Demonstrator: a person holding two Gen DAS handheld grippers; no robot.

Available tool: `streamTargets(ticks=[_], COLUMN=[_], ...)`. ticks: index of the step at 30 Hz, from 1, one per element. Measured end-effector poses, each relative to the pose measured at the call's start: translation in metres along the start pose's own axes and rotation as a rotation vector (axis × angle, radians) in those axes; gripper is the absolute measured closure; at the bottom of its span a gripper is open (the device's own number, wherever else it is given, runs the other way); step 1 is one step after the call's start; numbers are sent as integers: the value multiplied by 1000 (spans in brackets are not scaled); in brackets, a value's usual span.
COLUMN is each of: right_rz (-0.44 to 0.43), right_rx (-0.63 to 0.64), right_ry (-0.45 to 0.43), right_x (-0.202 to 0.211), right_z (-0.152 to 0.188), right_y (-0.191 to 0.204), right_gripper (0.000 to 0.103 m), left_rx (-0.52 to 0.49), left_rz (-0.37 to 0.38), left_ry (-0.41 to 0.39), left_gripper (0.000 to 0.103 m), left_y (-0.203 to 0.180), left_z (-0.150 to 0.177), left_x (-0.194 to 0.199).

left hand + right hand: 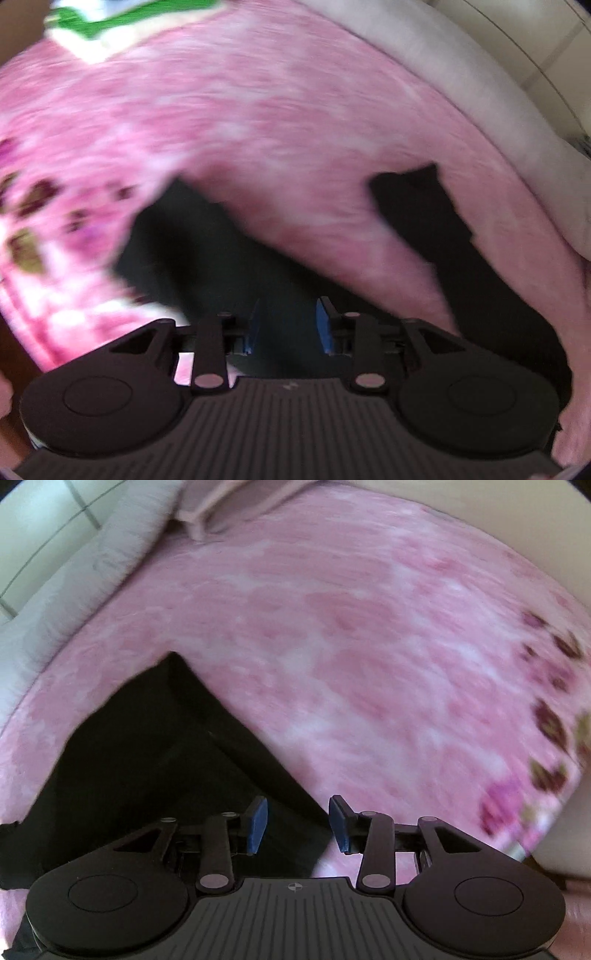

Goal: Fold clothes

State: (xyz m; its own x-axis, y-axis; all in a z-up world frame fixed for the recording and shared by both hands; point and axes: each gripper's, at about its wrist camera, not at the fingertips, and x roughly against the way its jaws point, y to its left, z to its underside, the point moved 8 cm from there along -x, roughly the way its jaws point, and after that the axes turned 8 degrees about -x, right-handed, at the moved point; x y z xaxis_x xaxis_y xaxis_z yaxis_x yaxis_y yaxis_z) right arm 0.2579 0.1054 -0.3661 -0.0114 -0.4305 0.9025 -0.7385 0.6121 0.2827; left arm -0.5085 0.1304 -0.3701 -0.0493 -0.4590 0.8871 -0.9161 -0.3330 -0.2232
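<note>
A black garment (207,258) lies on a pink flowered blanket (258,110), in two dark stretches with a band of blanket between them; the second stretch (465,266) runs down the right. My left gripper (289,328) hangs over the near stretch, blue pads apart, nothing pinched. In the right wrist view the same black garment (147,757) lies flat at lower left with a pointed corner toward the blanket (369,646). My right gripper (299,825) stands open just above the garment's right edge, with no cloth between the pads. Both views are blurred.
A grey-white padded bed edge (461,74) (74,583) borders the blanket, with tiled floor (37,524) beyond. A green and white item (110,22) lies at the far left corner. A folded pale pink cloth (221,506) sits at the blanket's far end.
</note>
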Motion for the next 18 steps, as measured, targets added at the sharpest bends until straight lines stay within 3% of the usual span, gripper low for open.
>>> streamTargets(ticks=[6,11,14,17,18], right_rz=[-91,-130,-161,-187,-184], right_rx=[136,199,150,93,78], right_ry=[-32,-37,-36,-41,-40], right_x=[-30,-65,-91,-116,-124], right_z=[-41,-73,-89,-97,-99], right_y=[57,91,98,106,109], right_gripper=[62,59,54,50,50], left_rx=[-64,1,181,440,490], left_rz=[131,144,134,229,228], left_ry=[-13,-39,-38,14,24], left_gripper=[67,60,60,58,58], left_y=[-59,-67,-51,-43,-41], left_z=[-52,-104,-123,-120,-116], left_x=[-49,-93,-123,-148,-151])
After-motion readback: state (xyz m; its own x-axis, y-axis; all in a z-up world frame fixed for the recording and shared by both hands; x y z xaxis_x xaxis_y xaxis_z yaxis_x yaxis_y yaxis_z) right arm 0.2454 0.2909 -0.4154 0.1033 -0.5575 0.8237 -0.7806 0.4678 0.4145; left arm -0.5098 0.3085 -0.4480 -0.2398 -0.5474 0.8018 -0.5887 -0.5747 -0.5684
